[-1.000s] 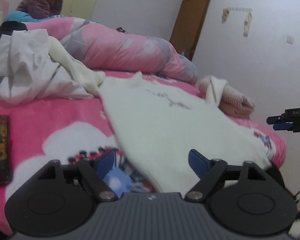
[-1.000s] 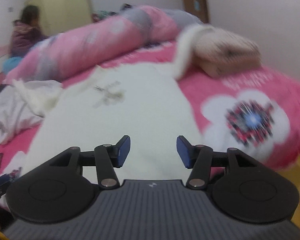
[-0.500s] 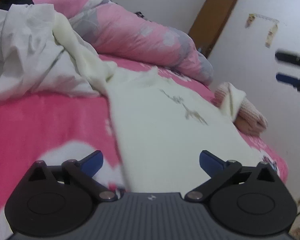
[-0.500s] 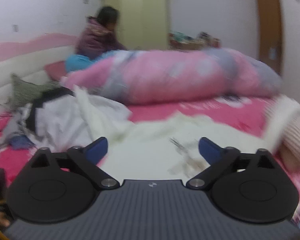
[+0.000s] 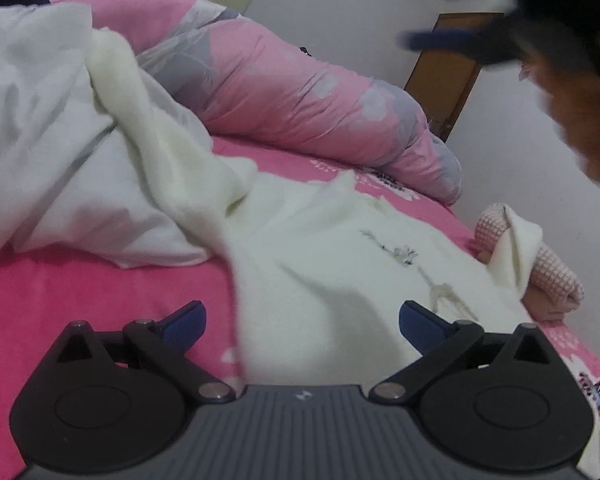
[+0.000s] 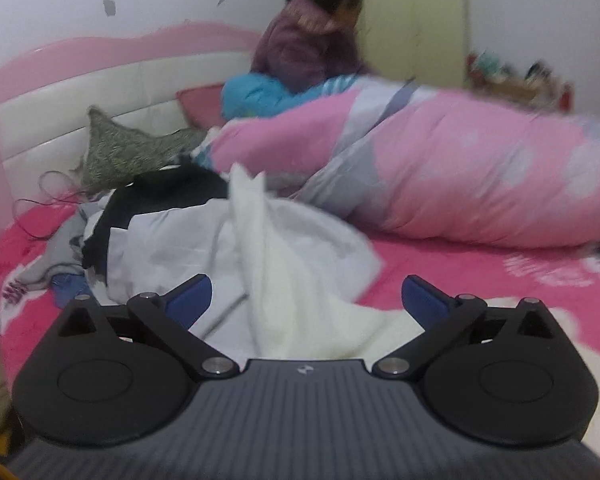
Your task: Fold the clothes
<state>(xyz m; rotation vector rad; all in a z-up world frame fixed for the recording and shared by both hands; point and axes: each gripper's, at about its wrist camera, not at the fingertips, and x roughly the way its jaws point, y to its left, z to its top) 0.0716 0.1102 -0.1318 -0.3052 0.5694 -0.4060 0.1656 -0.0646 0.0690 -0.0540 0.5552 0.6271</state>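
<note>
On the pink bed (image 5: pixel 80 300) the cream sweater (image 5: pixel 320 264) lies flat, left gripper (image 5: pixel 302 320) and right gripper (image 6: pixel 306 300) both spread wide, gripping nothing.

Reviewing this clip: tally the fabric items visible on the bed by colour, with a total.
Cream: 1, the cream sweater, one sleeve draped over the pile.
White or pale grey: 1, the crumpled white garment.
Black: 1, the black garment.
Pink waffle-knit: 1, the folded pink item.
Pink and grey: 1, the rolled duvet.
Grey-green: 1, the patterned cushion.
Total: 6
</note>
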